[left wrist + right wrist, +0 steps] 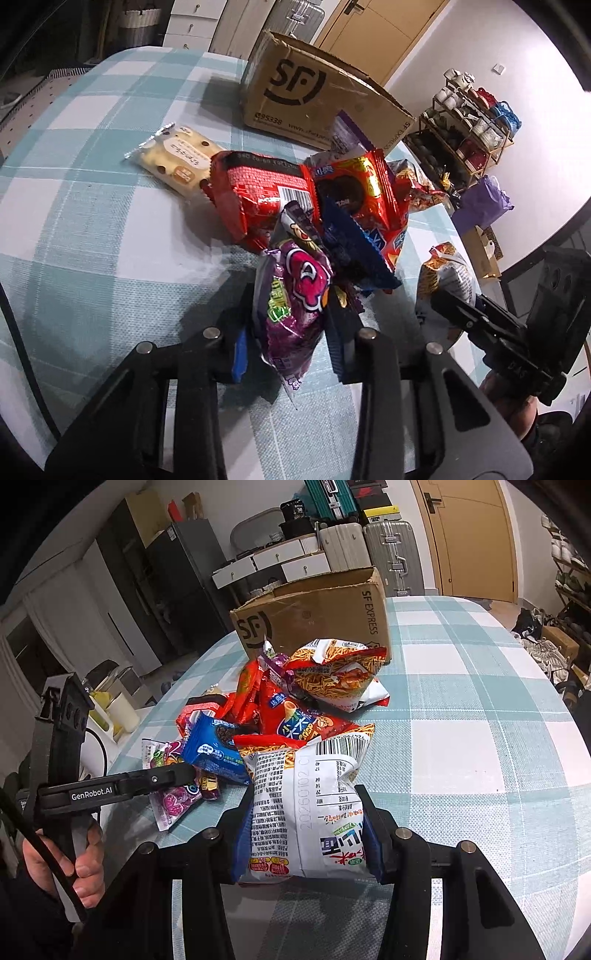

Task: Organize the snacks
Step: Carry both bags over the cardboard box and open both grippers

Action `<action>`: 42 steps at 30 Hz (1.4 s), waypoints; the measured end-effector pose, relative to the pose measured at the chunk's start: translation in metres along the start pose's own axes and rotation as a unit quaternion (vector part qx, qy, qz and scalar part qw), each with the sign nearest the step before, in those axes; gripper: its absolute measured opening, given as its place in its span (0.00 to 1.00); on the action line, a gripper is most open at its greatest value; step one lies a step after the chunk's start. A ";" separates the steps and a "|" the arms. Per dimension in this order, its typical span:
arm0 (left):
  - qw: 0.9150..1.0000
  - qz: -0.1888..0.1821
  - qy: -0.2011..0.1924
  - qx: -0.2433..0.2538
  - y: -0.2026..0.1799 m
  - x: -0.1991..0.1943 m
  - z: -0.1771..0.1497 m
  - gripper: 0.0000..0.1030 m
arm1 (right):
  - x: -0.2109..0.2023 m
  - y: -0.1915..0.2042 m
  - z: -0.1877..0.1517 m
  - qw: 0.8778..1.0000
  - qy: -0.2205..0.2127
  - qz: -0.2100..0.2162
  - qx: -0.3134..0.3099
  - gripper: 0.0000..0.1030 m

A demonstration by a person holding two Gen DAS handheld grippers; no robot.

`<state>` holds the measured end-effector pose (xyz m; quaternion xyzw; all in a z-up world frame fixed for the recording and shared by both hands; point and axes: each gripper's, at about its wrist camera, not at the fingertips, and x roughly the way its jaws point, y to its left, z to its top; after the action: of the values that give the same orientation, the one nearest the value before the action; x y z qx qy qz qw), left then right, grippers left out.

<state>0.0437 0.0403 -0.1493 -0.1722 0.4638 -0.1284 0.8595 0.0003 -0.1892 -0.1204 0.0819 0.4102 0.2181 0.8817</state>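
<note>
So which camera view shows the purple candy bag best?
The left wrist view. There the purple candy bag fills the centre, front print facing the camera, held between the left gripper fingers. In the right wrist view the bag sits small at the left, partly hidden behind a finger of that gripper.

We see our left gripper (291,314) clamped on a purple candy pack (291,306), and our right gripper (306,812) pinching a white noodle-snack bag (306,812); both grippers sit side by side.
</note>
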 end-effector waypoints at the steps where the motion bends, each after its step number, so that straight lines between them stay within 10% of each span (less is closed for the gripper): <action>1: 1.000 0.000 0.000 -0.001 0.001 -0.001 0.000 0.30 | 0.000 0.001 0.000 1.000 -0.001 0.000 0.000 0.48; 21: 0.999 0.004 -0.041 0.004 0.000 -0.062 0.006 0.30 | -0.021 0.019 0.020 0.999 -0.027 0.025 -0.005 0.48; 42: 0.992 -0.019 -0.060 0.109 -0.079 -0.083 0.137 0.30 | -0.038 0.031 0.138 0.995 -0.074 0.071 -0.021 0.48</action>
<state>0.1097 0.0242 0.0161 -0.0939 0.3917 -0.1837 0.8966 0.0739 -0.1744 0.0055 0.1080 0.3325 0.2817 0.8935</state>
